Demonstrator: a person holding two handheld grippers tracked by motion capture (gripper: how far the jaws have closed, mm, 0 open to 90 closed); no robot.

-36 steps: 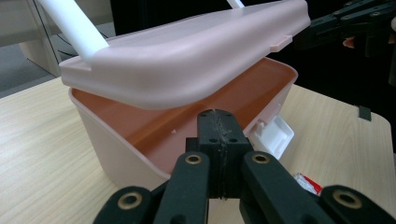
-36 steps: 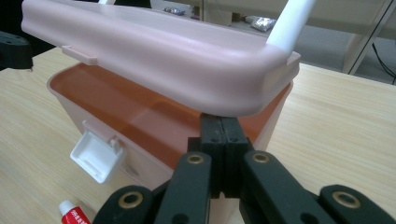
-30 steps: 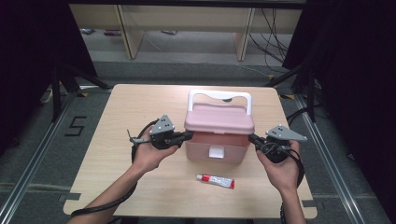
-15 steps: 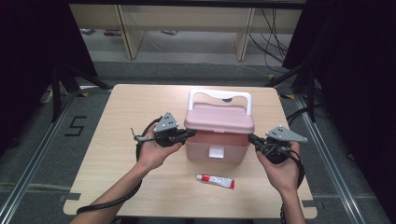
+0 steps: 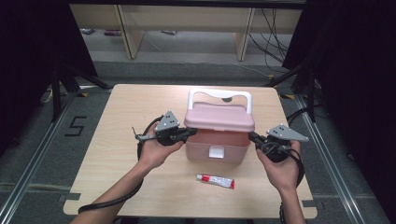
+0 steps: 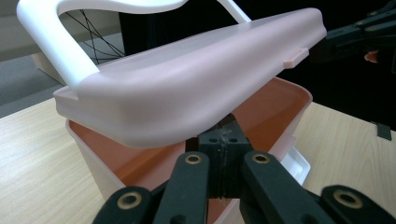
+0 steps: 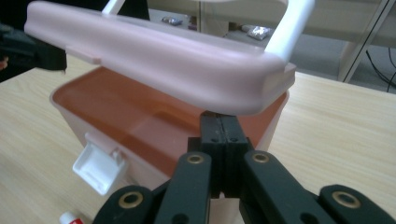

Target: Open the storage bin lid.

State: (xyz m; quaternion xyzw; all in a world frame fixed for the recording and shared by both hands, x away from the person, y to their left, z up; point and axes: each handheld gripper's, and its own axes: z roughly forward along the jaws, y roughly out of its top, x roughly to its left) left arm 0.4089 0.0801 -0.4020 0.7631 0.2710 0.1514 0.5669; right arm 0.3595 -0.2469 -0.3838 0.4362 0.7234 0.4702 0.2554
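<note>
a pale pink, smooth plastic lid with rounded corners (image 5: 219, 116) hangs lifted above a matching pink translucent plastic box (image 5: 216, 147) at the middle of a light wood-grain table (image 5: 116, 121). a gap shows between lid and box on both short sides, and the box's inner walls glow orange-pink. a glossy white arched plastic handle (image 5: 219, 95) rises from the lid's back edge. a small white square latch (image 5: 215, 152) hangs loose on the box's front wall.

the left gripper (image 5: 187, 134), black with a grey three-cornered plate on top, has its jaws pressed together with nothing between them; their tip sits under the lid's left end, seemingly propping it. the right gripper (image 5: 252, 137) matches it, jaws together and empty, tip under the lid's right end. in the left gripper view the lid (image 6: 187, 88) curves over the closed jaws; in the right gripper view the lid (image 7: 159, 65) does the same. each gripper is in a person's hand, forearms coming from the near table edge.

a small white tube with a red cap and red print (image 5: 215, 181) lies flat on the table just in front of the box, apart from it.
</note>
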